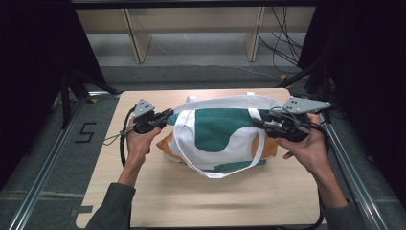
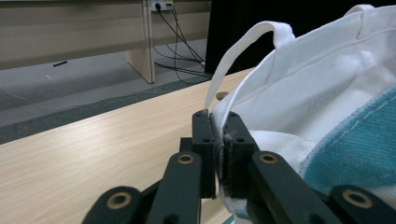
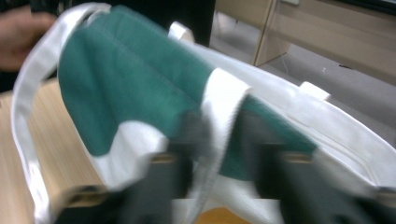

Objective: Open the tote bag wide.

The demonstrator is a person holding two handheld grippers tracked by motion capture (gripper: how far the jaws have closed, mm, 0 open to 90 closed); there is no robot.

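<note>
Pinching tote bag (image 1: pixel 218 134) rim (table (image 1: pixel 158 191) bare nearby): left gripper (image 2: pixel 219 140).

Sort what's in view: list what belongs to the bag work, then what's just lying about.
In the job:
tote bag
left gripper, shut on the bag's rim
right gripper, at the bag's other end, grip blurred

Lying about:
cables on the floor
table merely supports
</note>
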